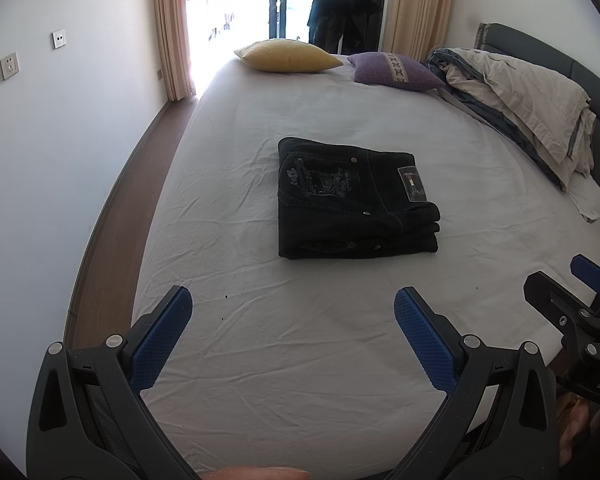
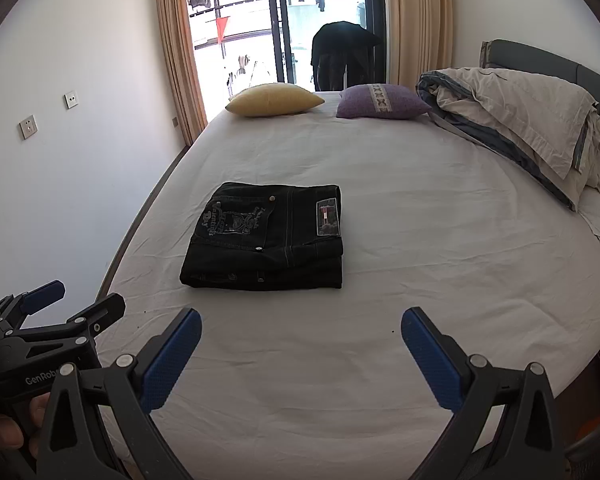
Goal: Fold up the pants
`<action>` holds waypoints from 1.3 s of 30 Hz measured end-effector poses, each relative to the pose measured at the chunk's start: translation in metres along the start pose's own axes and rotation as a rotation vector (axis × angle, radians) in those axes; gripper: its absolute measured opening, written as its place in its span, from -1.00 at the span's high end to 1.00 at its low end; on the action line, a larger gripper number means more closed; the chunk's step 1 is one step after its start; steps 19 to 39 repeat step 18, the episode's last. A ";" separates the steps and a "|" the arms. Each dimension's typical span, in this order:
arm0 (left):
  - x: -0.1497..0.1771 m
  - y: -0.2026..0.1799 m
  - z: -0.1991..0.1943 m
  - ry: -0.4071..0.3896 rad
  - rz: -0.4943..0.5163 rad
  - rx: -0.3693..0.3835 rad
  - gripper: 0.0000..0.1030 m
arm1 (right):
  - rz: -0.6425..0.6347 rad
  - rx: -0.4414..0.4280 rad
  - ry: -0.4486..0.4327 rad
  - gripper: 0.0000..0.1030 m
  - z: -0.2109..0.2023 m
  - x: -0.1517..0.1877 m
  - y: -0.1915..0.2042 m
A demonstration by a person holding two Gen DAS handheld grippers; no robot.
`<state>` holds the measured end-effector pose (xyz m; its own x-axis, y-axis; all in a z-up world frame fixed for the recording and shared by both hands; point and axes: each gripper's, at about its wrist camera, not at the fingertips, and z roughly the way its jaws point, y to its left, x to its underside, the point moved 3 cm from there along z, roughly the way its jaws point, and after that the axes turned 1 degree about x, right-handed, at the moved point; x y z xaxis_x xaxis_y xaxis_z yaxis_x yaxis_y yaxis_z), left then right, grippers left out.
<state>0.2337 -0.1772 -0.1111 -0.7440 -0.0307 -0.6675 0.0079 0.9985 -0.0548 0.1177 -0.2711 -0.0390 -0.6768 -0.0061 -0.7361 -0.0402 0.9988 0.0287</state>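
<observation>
Black jeans [image 1: 352, 200] lie folded into a compact rectangle on the white bed sheet [image 1: 300, 340], back pocket and waist label facing up; they also show in the right wrist view [image 2: 268, 240]. My left gripper [image 1: 294, 300] is open and empty, held above the sheet well short of the jeans. My right gripper [image 2: 300, 320] is open and empty, also back from the jeans. Each gripper shows at the edge of the other's view: the right one [image 1: 572, 292] and the left one [image 2: 60, 304].
A yellow pillow [image 1: 288, 56] and a purple pillow [image 1: 392, 72] lie at the far end of the bed. A rumpled duvet [image 1: 520, 96] is piled along the right side by the grey headboard [image 1: 580, 64]. The wall and floor strip run along the left.
</observation>
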 end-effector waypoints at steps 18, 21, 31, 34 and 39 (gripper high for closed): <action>0.006 -0.004 0.004 0.000 0.014 -0.013 -1.00 | 0.001 -0.008 0.019 -0.99 0.006 0.001 -0.005; 0.006 -0.004 0.004 0.000 0.014 -0.013 -1.00 | 0.001 -0.008 0.019 -0.99 0.006 0.001 -0.005; 0.006 -0.004 0.004 0.000 0.014 -0.013 -1.00 | 0.001 -0.008 0.019 -0.99 0.006 0.001 -0.005; 0.006 -0.004 0.004 0.000 0.014 -0.013 -1.00 | 0.001 -0.008 0.019 -0.99 0.006 0.001 -0.005; 0.006 -0.004 0.004 0.000 0.014 -0.013 -1.00 | 0.001 -0.008 0.019 -0.99 0.006 0.001 -0.005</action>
